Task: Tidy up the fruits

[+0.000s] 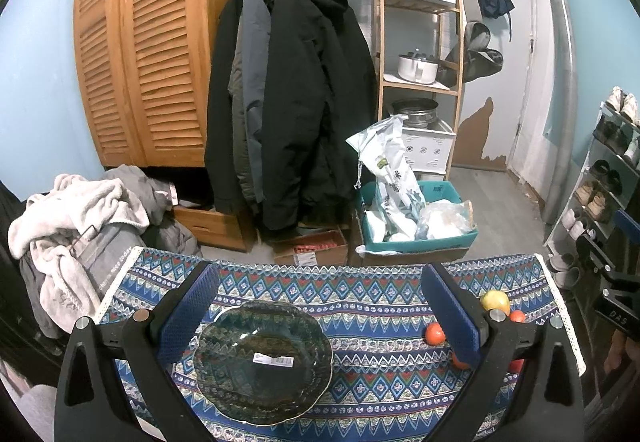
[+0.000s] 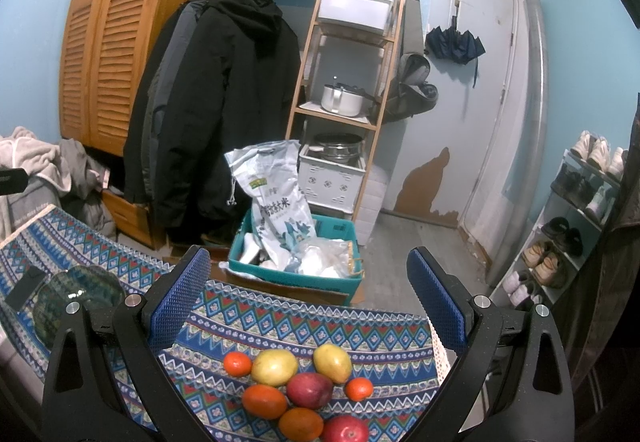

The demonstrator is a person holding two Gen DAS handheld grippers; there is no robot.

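Both my claws hang wide open and empty. My left claw [image 1: 320,306] hovers over the glass bowl [image 1: 262,362], which sits bare on the patterned cloth [image 1: 360,282] covering the tabletop. My right claw [image 2: 308,290] is poised above the fruit pile [image 2: 300,390], bunched near the cloth's right edge, well apart from the bowl.

In the pile I count two yellow mangoes [image 2: 274,367], a reddish mango [image 2: 310,390], an apple [image 2: 346,429] at the very bottom of my view, and several oranges, a small one [image 2: 237,363] on the left and another [image 2: 359,389] on the right. They all touch or nearly touch.

My worry: these are round and packed tight, so closing on one could nudge its neighbours rolling, and the lace edge [image 2: 439,354] is just beside them, with the floor below. The mangoes look smooth, so an off-centre pinch could squirt one out. The bowl looks like glass, so dropping fruit in from height could crack it or make it skid.
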